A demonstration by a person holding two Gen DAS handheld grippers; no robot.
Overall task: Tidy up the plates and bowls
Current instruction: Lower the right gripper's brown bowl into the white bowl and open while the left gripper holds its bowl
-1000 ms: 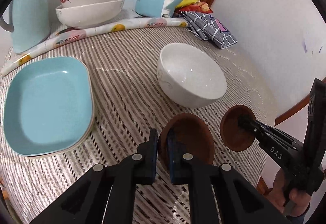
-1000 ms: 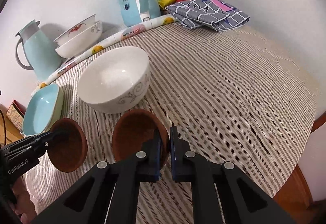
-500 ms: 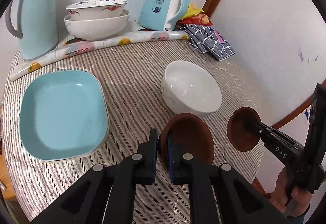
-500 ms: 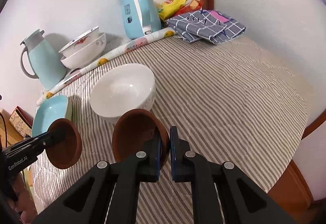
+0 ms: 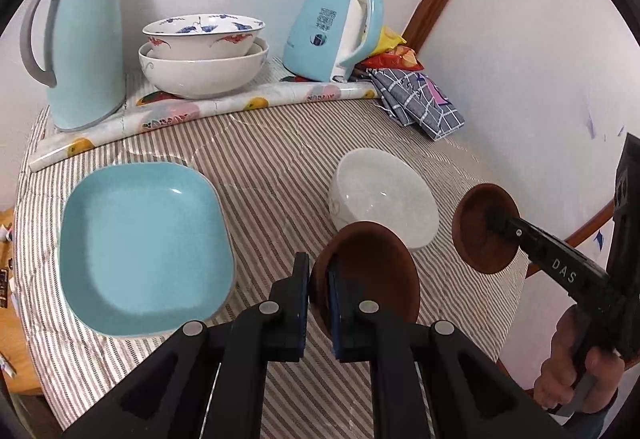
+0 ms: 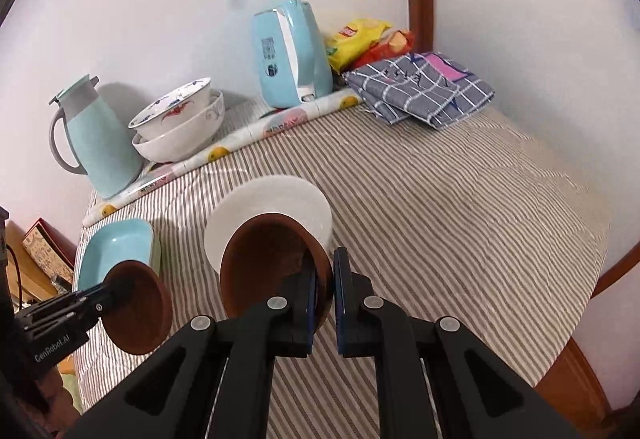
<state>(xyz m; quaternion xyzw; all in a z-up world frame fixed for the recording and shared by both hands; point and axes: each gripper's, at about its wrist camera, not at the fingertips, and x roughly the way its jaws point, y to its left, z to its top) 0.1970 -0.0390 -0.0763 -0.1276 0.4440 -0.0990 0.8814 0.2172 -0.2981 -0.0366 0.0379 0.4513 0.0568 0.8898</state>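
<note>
My left gripper (image 5: 319,279) is shut on the rim of a small brown bowl (image 5: 372,271) and holds it above the striped table. My right gripper (image 6: 324,279) is shut on the rim of a second brown bowl (image 6: 268,263), also held in the air. Each held bowl shows in the other view: the right one (image 5: 482,229), the left one (image 6: 138,313). A white bowl (image 5: 380,195) stands on the table just beyond both. A stack of light blue square plates (image 5: 140,247) lies to the left. Two stacked patterned bowls (image 5: 202,51) stand at the back.
At the back stand a light blue jug (image 5: 86,51), a light blue kettle (image 5: 336,31), snack bags (image 6: 360,35), a folded checked cloth (image 6: 420,91) and a rolled fruit-print mat (image 5: 200,111). The table's round edge (image 6: 580,279) runs at the right, beside the wall.
Both grippers have risen and drawn back from the table with their brown bowls. The white bowl and blue plates look smaller and farther away.
</note>
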